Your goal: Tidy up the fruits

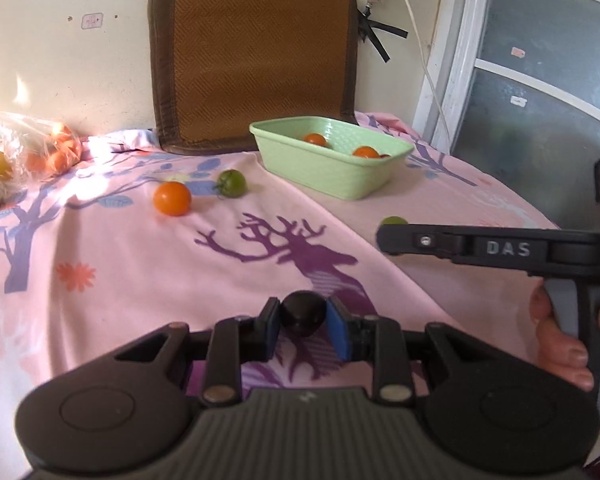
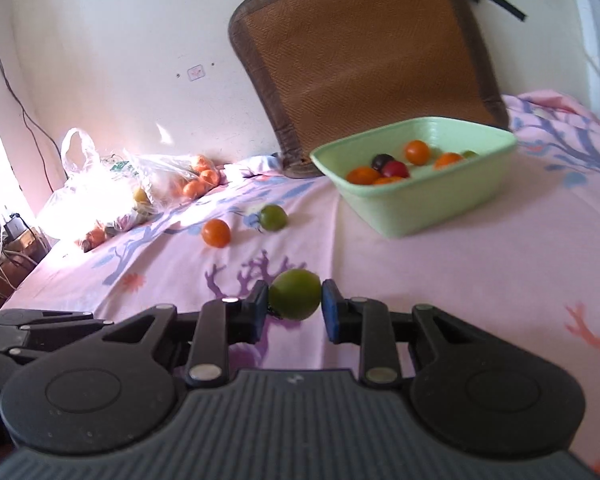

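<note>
Dark fruit [image 1: 303, 318] pinched in left tongs [image 1: 302, 330]; green tomato [image 2: 295, 295] pinched in right tongs [image 2: 294, 309].

My left wrist view sat low over the tablecloth [image 1: 140, 272], facing the wall, my right likewise, both sharing the green basin [image 1: 340, 176].

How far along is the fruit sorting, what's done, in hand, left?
Partway. Done: several small fruits, orange, red and dark, already lie in the green basket. In hand: the left hand-held gripper is shut on a dark fruit, and the right hand-held gripper on a green fruit. Left: an orange fruit and a second green one on the pink cloth.
</note>
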`<state>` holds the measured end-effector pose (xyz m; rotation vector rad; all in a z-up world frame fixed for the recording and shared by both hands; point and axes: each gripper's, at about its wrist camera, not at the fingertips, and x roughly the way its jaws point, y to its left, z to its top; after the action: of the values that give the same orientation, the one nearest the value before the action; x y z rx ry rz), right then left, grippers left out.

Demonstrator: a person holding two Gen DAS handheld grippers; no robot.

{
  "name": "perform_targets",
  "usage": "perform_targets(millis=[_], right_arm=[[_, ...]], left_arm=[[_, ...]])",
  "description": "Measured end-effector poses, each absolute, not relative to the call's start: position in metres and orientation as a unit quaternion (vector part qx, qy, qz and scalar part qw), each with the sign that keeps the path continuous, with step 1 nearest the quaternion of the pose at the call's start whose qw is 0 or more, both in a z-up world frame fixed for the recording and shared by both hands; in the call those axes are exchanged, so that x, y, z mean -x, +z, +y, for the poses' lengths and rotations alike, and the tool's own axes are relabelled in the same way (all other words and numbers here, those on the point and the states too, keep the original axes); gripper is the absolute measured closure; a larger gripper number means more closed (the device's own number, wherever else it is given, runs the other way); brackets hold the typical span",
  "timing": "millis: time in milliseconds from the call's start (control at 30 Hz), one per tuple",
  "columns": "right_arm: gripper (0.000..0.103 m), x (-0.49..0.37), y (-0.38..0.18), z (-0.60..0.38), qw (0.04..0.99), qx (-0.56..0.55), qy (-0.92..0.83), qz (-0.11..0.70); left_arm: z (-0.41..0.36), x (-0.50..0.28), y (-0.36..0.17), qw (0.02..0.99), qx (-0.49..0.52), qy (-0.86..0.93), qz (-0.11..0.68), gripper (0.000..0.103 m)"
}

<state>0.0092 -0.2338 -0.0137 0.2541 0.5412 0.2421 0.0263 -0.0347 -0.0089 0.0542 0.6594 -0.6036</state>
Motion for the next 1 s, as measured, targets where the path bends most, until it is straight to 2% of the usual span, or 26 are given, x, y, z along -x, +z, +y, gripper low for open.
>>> perform_targets(millis=[367, 567, 667, 733, 1000], right_arm=[[0.07, 0.007, -0.028, -0.239, 0.954, -0.101, 0.089, 0.268], [0.07, 0.01, -0.029, -0.234, 0.957, -0.078, 0.091, 0.266], [0.07, 0.01, -0.029, -0.235, 0.957, -0.077, 0.091, 0.266], [0.07, 0.01, -0.029, -0.234, 0.957, -0.073, 0.09, 0.265], [0.071, 0.017, -0.027, -0.231, 0.963, -0.065, 0.091, 0.243]], left_arm=[[-0.048, -0.018, -0.013, 0.909, -0.07, -0.276, 0.304, 0.074], [-0.052, -0.018, -0.013, 0.911, -0.078, -0.272, 0.3, 0.069], [-0.052, -0.018, -0.014, 0.912, -0.078, -0.271, 0.298, 0.071], [-0.05, -0.019, -0.014, 0.912, -0.072, -0.27, 0.298, 0.077], [-0.044, -0.018, -0.012, 0.915, -0.056, -0.273, 0.291, 0.077]])
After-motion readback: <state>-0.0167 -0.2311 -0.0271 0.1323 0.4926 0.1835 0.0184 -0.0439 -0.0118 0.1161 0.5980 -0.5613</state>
